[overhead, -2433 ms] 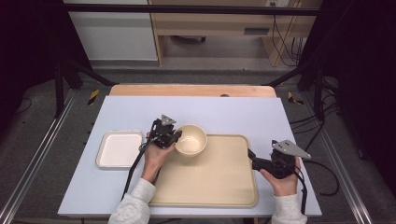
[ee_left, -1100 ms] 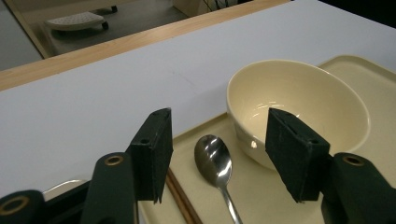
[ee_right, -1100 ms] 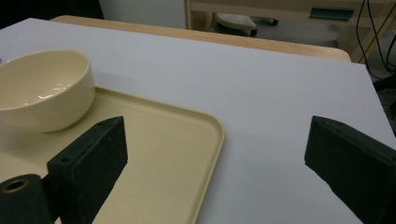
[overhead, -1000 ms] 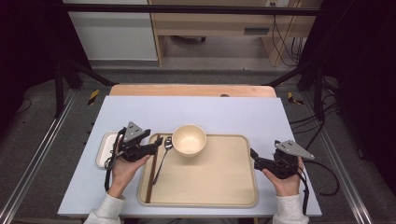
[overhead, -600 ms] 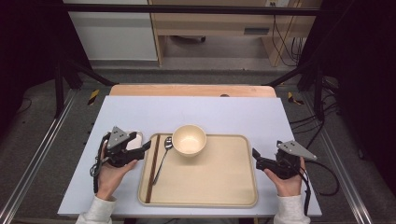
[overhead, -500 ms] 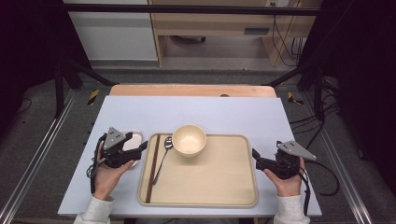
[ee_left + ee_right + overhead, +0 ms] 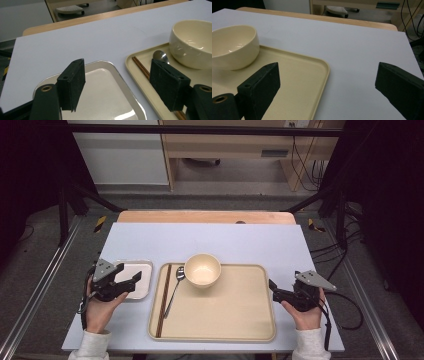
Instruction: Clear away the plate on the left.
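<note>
surface (image 7: 210, 240): pale blue-grey, carrying everything below and both your tools.
tray (image 7: 235, 320): beige, between your two tools; its right edge lies just ahead of your right tool (image 7: 274, 287), partly under its left jaw in the right gripper view.
small tray (image 7: 141, 269): white metal, directly beneath your left tool (image 7: 131, 280).
bowl (image 7: 202, 269): cream, upright on the tray, right of your left tool.
chopsticks (image 7: 163, 295) and spoon (image 7: 175, 287): side by side on the tray's left, just right of your left tool.
your left tool: jaws have just been opening, wide apart, holding nothing.
your right tool: jaws wide apart, holding nothing.
</note>
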The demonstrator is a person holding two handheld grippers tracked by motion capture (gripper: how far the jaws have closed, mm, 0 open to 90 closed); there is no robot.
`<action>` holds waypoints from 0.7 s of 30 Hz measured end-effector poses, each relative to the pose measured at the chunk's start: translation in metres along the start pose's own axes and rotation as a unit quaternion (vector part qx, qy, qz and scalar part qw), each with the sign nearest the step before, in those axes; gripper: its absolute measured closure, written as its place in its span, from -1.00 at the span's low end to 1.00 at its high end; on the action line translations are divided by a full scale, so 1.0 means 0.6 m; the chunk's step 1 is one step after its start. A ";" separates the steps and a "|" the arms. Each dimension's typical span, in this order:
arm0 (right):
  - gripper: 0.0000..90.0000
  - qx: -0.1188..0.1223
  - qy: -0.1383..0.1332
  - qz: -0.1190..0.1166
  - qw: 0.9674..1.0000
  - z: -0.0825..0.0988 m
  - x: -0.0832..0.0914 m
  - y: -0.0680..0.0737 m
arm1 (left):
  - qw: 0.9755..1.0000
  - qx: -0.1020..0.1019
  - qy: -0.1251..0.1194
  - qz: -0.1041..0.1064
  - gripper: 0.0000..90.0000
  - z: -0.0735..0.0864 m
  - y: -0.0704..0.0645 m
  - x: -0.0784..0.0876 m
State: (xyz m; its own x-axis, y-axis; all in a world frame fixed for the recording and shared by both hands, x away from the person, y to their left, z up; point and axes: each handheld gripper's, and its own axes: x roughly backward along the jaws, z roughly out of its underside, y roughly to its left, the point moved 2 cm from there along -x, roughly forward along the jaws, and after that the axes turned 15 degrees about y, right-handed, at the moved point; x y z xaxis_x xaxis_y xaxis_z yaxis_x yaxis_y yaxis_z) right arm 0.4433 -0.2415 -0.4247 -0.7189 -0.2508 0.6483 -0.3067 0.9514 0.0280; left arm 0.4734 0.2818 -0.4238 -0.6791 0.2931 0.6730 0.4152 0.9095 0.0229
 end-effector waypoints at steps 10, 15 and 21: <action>-0.86 0.005 0.001 -0.003 1.000 0.001 -0.001 0.003 | 1.000 0.021 0.009 -0.020 -0.37 0.003 0.036 -0.006; -0.86 0.009 0.002 -0.002 1.000 0.000 -0.003 0.005 | 0.999 0.035 0.014 -0.026 -0.37 0.005 0.055 -0.010; -0.86 0.009 0.006 -0.004 1.000 0.001 -0.006 0.007 | 0.998 0.049 0.021 -0.036 -0.36 0.012 0.072 -0.014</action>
State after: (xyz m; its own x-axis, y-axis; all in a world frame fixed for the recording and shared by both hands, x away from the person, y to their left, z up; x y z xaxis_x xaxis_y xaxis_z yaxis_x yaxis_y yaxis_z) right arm 0.4441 -0.2368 -0.4275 -0.7090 -0.2567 0.6568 -0.3247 0.9456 0.0192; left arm 0.4928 0.3208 -0.4341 -0.6778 0.2153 0.7030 0.3039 0.9527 0.0012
